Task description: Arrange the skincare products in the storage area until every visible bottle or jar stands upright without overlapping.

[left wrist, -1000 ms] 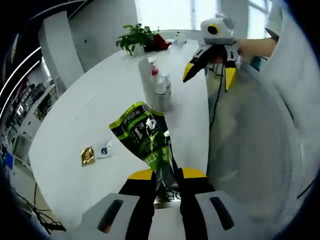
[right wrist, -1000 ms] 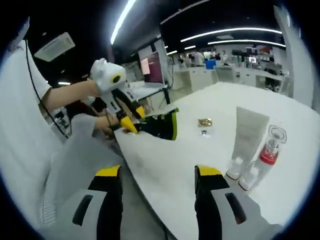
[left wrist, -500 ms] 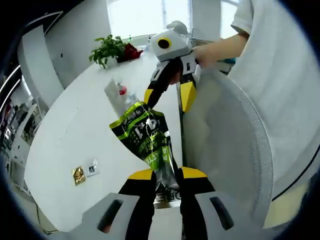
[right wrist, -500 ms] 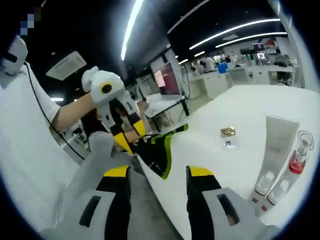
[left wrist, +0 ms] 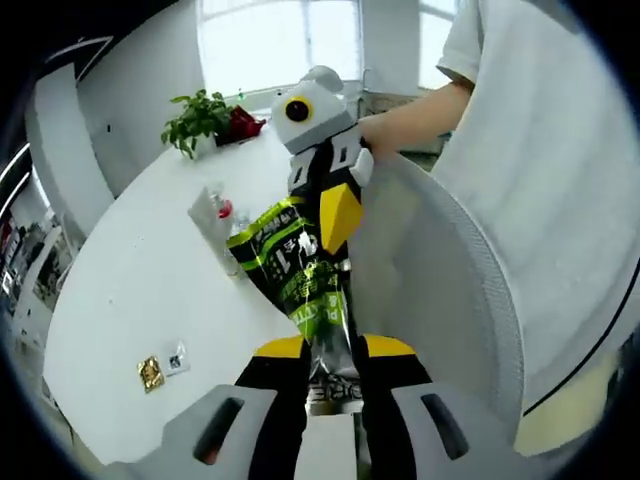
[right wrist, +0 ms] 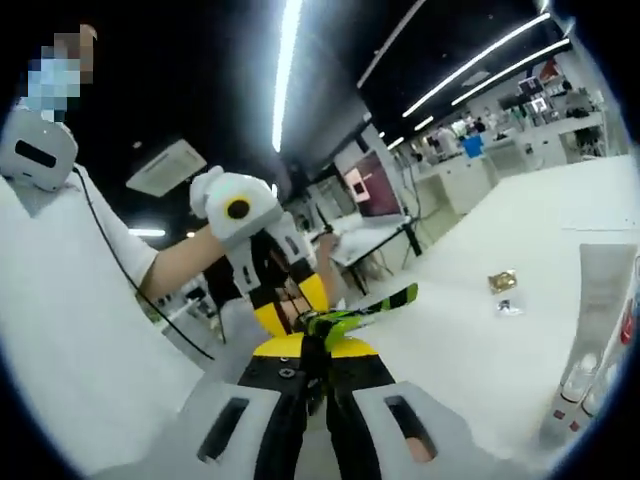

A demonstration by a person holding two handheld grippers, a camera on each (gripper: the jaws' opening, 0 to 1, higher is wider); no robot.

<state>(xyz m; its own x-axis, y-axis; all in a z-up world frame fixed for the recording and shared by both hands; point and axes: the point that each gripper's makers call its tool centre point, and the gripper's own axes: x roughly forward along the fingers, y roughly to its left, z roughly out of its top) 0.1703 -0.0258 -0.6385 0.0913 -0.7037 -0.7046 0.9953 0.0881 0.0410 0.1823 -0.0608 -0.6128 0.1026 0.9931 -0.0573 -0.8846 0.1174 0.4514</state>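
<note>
A green-and-black pouch is held up off the white table, and my left gripper is shut on its lower end. My right gripper comes in from above with its yellow jaws at the pouch's upper right edge. In the right gripper view, my right gripper is shut on the pouch, seen edge-on, and my left gripper grips it from the far side. A white tube and a clear bottle with a red part stand together on the table; the white tube also stands at the right edge.
A gold sachet and a small white sachet lie flat on the table, also seen as the gold sachet. A potted plant stands at the far edge. A person in a white shirt and a pale chair back are close on the right.
My right gripper has come in from open and apart and shut on the pouch. The left gripper still holds the pouch; both views have swung.
</note>
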